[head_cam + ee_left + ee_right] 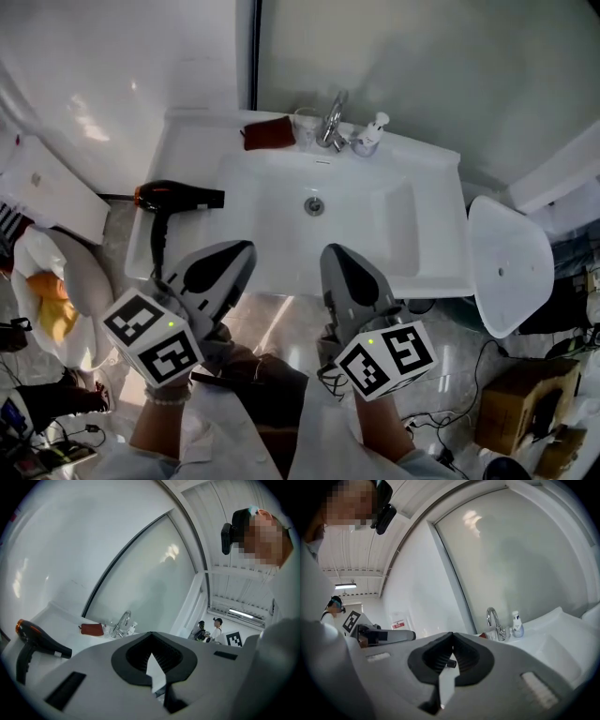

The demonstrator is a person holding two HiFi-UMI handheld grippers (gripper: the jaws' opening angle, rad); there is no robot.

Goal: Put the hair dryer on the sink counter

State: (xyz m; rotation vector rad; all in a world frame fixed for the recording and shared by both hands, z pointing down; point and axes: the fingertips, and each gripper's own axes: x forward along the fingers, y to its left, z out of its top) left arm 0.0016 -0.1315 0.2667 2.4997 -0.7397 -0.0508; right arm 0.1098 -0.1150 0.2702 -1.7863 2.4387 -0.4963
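Shut and empty, the left hand-held gripper and right hand-held gripper hover off the counter's front edge, seemingly because the hair dryer already lies along its left edge.

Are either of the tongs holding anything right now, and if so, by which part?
Nothing is held. The left tongs and the right tongs are both shut and empty; the hair dryer lies on the sink counter, apart from them.
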